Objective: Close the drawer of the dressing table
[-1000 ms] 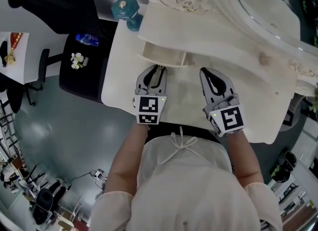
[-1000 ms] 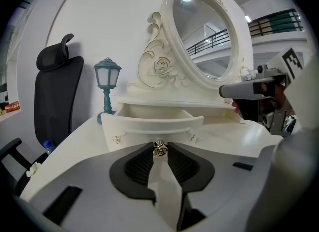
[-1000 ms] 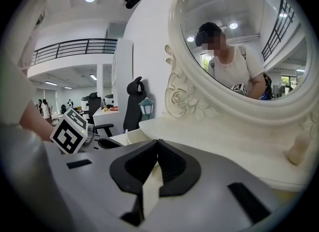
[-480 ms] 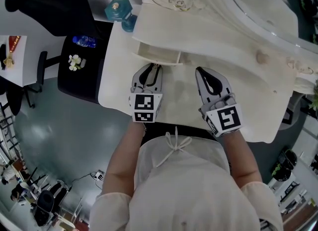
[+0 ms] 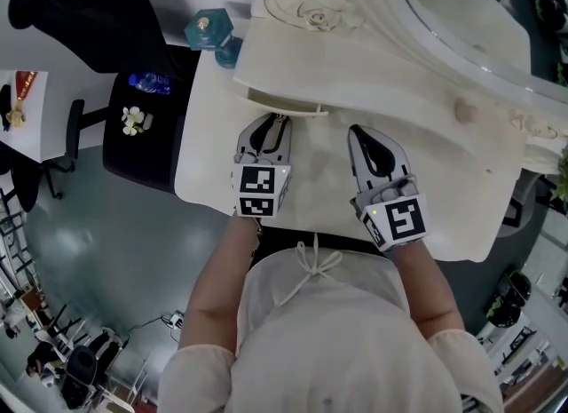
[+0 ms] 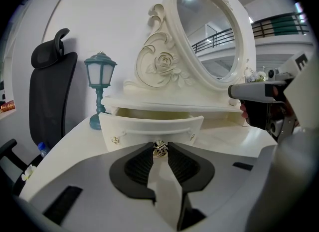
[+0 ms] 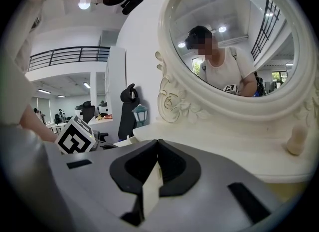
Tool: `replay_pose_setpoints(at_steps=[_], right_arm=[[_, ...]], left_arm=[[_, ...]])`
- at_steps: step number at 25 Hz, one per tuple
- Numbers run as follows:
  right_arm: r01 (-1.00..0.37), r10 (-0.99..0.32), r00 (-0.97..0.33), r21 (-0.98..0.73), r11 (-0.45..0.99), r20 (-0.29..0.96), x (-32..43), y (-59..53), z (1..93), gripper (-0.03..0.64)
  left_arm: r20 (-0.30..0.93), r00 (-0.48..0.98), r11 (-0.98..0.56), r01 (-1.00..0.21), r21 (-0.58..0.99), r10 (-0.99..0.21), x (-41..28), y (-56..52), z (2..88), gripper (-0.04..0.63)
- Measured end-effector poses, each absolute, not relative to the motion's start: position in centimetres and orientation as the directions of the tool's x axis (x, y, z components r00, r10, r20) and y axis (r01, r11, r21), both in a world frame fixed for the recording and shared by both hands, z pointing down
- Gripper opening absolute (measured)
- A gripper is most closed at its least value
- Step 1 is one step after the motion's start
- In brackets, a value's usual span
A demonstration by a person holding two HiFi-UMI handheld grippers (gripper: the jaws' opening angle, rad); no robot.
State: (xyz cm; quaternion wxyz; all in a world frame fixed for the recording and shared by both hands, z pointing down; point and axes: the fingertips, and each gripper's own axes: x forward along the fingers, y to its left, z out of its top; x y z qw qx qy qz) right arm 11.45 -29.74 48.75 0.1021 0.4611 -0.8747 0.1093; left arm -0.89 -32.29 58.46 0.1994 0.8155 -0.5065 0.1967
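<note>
The white dressing table's small drawer [image 5: 282, 106] stands slightly open under the raised shelf; in the left gripper view its curved front [image 6: 149, 127] shows a dark gap above it. My left gripper [image 5: 276, 121] is shut on the drawer's little gold knob [image 6: 160, 148], which sits pinched between the two tips. My right gripper [image 5: 365, 131] hovers over the bare tabletop [image 5: 328, 180] to the right of the drawer, jaws shut with nothing between them [image 7: 158, 143].
An oval mirror [image 5: 461, 20] in a carved frame rises behind the shelf. A teal lantern lamp [image 5: 211, 29] stands at the table's far left corner. A black office chair [image 5: 89, 11] and a black stool [image 5: 142, 136] sit left of the table.
The drawer has slid in under the shelf, so much less of it sticks out. My left gripper went forward with the knob; the right gripper barely moved.
</note>
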Motion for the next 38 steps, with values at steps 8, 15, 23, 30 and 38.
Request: replay_pose_setpoints(at_steps=[8,15,23,30,38], right_arm=[[-0.832,-0.794,-0.552,-0.094,0.548,0.256,11.7,-30.7,48.7,0.008],[-0.823,-0.781,-0.563,-0.088,0.562,0.271,11.6,-31.3,49.0,0.008],[-0.818,-0.773,-0.57,-0.097,0.568,0.277,11.3,-31.7,49.3,0.008],[-0.821,-0.779,-0.562,-0.075,0.566,0.278,11.4,-31.8,48.9,0.008],[-0.837,-0.799,-0.535,-0.043,0.546,0.273,11.2,-30.6,47.6,0.008]], left_arm=[[0.521,0.416,-0.424,-0.899,0.112,-0.745,-0.9,-33.5,58.4,0.104],[0.51,0.413,-0.411,-0.903,0.125,-0.755,-0.3,-35.3,58.4,0.104],[0.508,0.418,-0.411,-0.902,0.132,-0.753,0.0,-36.4,58.3,0.106],[0.497,0.429,-0.417,-0.898,0.143,-0.754,0.0,-36.4,58.3,0.107],[0.471,0.52,-0.479,-0.851,0.215,-0.712,1.7,-35.0,57.7,0.312]])
